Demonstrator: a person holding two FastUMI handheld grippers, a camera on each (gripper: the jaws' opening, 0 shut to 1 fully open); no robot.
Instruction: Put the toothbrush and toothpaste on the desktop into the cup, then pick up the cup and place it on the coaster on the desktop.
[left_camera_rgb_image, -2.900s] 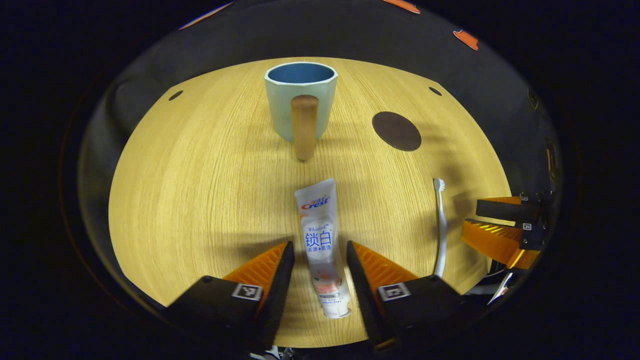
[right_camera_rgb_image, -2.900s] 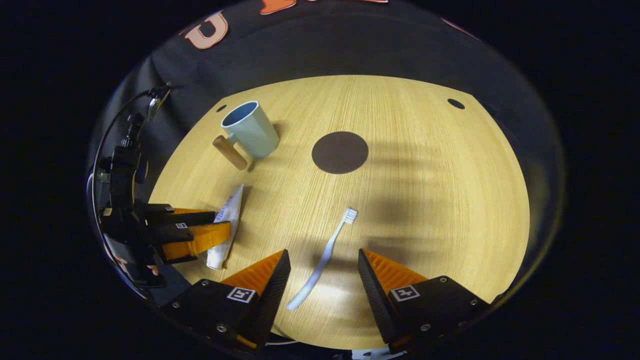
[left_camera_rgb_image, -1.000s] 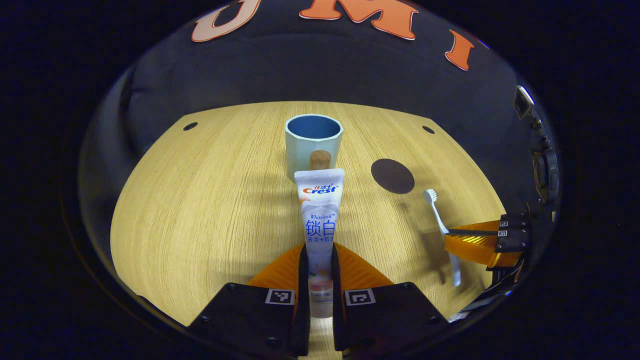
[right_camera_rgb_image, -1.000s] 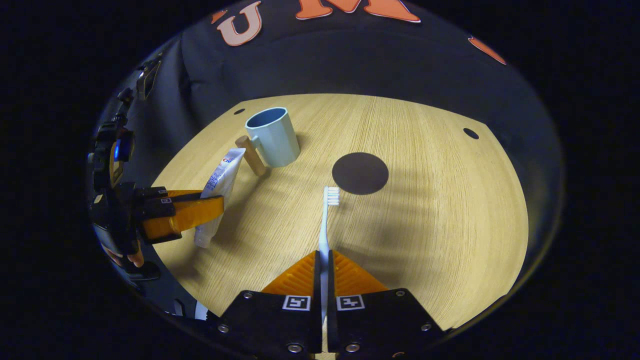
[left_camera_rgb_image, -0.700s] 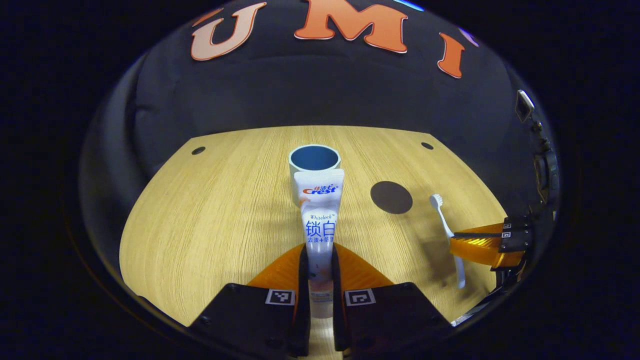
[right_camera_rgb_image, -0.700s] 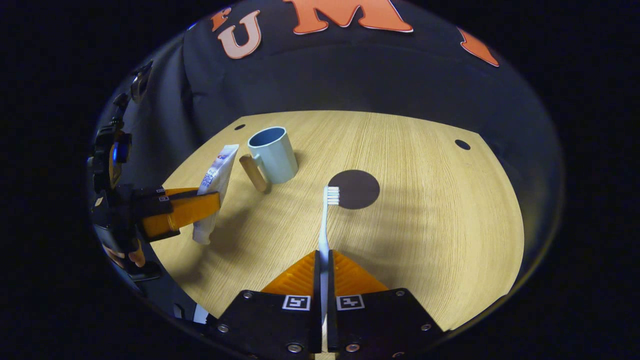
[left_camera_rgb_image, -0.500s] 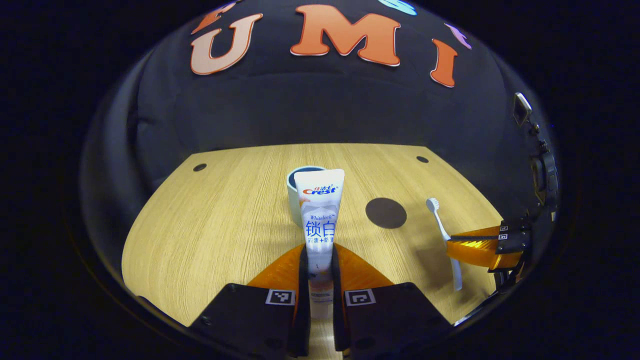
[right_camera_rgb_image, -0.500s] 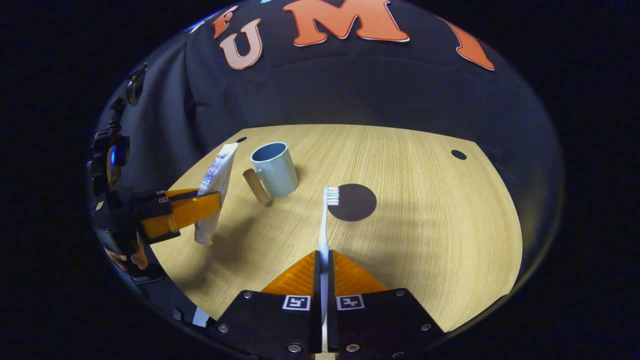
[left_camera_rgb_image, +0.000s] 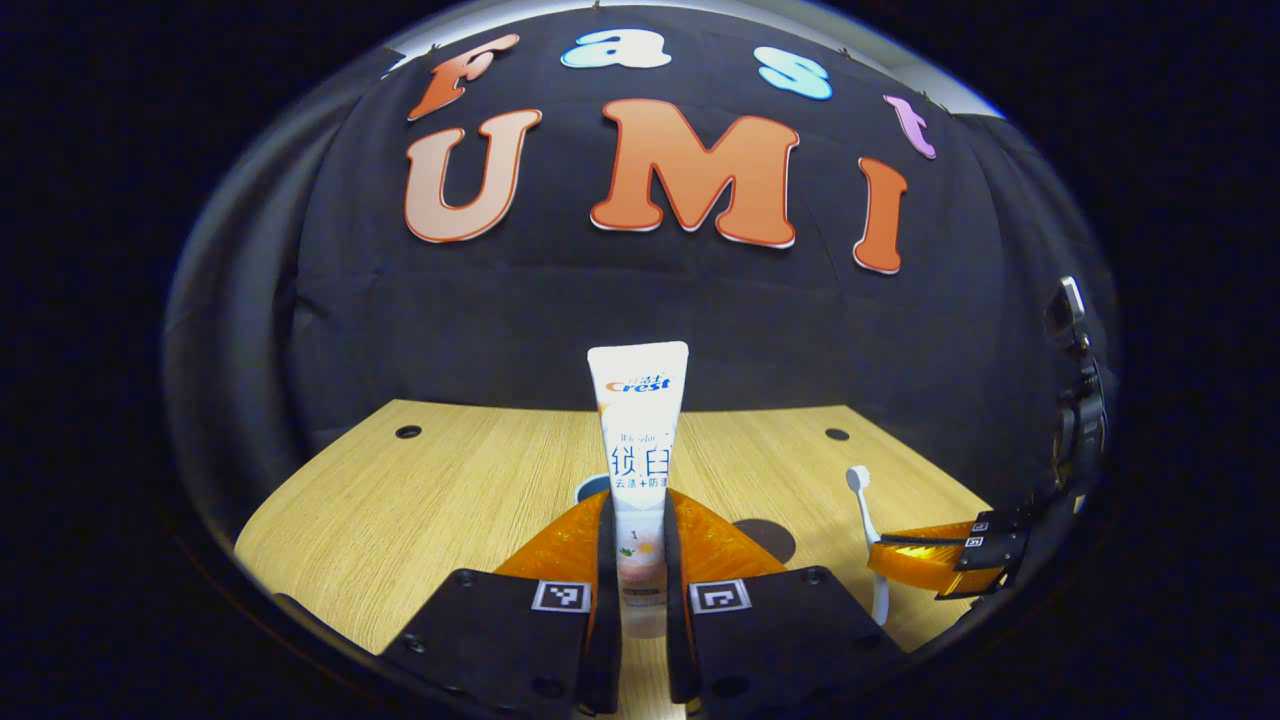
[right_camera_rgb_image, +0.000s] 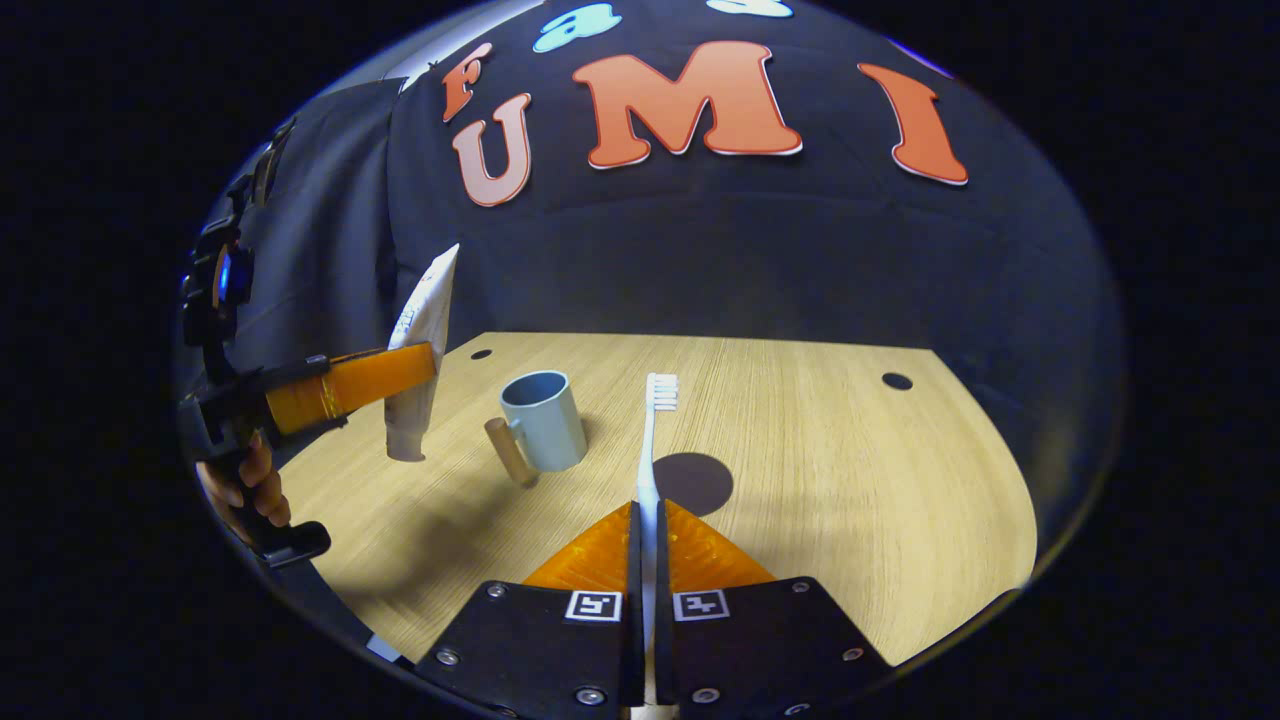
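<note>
Left gripper view: my left jaws clamp the toothpaste upright, my right jaws pinch the toothbrush — both clear of the worktop. Cup stands beside the coaster; I'd lower each straight down (cap first), centred over its mouth.
</note>
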